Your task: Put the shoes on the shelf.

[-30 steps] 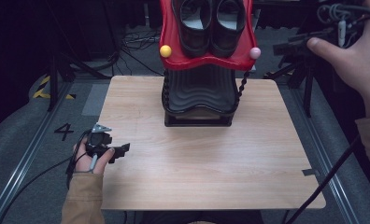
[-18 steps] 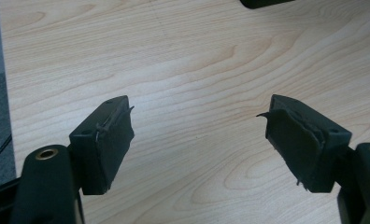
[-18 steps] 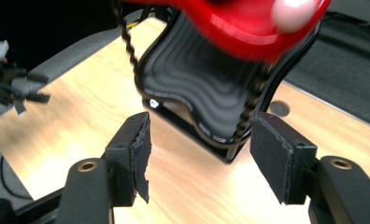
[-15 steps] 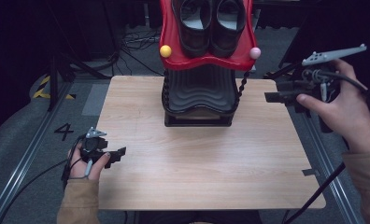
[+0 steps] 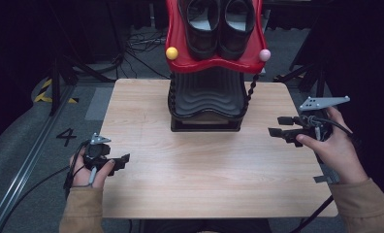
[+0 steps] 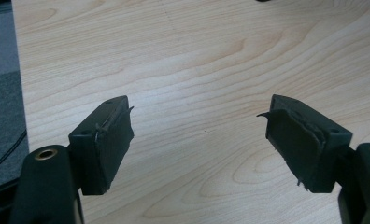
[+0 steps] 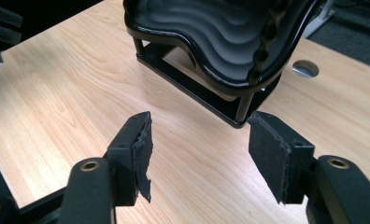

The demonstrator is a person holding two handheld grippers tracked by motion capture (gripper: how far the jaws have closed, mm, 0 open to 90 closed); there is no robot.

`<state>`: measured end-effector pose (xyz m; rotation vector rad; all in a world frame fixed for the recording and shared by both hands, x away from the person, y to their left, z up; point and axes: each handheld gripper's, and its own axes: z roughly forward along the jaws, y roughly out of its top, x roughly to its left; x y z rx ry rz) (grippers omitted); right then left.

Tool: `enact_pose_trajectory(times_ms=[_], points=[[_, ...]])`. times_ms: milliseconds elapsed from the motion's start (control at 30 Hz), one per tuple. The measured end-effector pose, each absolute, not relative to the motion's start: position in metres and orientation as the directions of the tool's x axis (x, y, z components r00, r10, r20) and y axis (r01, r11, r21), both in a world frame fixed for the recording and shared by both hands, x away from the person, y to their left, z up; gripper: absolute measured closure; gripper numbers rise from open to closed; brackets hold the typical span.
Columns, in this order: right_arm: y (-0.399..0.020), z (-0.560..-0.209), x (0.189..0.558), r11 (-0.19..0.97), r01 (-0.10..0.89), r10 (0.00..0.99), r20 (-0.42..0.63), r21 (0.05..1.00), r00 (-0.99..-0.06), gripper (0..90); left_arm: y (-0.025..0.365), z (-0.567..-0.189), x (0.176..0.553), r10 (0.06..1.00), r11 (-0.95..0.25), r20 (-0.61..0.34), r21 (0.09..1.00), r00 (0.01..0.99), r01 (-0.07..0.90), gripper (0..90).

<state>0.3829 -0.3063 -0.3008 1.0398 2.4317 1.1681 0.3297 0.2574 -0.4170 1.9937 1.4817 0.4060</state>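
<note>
A two-tier shoe rack stands at the back middle of the wooden table. Its red upper tray holds a pair of black shoes, and its black ribbed lower tray holds nothing. My left gripper rests low at the table's front left edge, open, with bare wood between its jaws. Near the right edge my right gripper hovers open and points left toward the rack. Beyond its jaws sits the black lower tray, with a gap between them.
A yellow ball and a pink ball cap the red tray's front corners. A metal grommet sits in the tabletop beside the rack. Cables and stand legs crowd the floor around the table, where a "4" is marked.
My right hand has come down from the upper right, bringing its gripper to the table's right side, pointed at the rack. My left gripper has shifted slightly toward the front edge.
</note>
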Motion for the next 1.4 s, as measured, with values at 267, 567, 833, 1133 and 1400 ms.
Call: enact_pose_trajectory(times_ms=[267,567,833,1133,1400], points=[[-0.306,-0.354,0.386,0.417,0.524,0.685,0.122,0.743,-0.718,41.0,0.26,-0.418,0.33,0.939,-0.176,-0.121,0.636,0.322,0.752,23.3],[-0.306,-0.387,0.388,0.418,0.564,0.708,0.134,0.713,-0.694,41.1,0.258,-0.418,0.33,0.937,-0.188,-0.113,0.635,0.331,0.749,23.3],[-0.303,-0.413,0.394,0.438,0.596,0.717,0.139,0.673,-0.683,40.6,0.256,-0.419,0.33,0.935,-0.19,-0.116,0.632,0.334,0.752,23.2],[-0.299,-0.441,0.398,0.48,0.641,0.733,0.126,0.599,-0.668,40.0,0.251,-0.422,0.332,0.932,-0.206,-0.113,0.617,0.345,0.76,23.0],[-0.295,-0.46,0.4,0.516,0.659,0.737,0.109,0.547,-0.667,39.4,0.25,-0.431,0.336,0.927,-0.221,-0.121,0.591,0.356,0.776,22.9]])
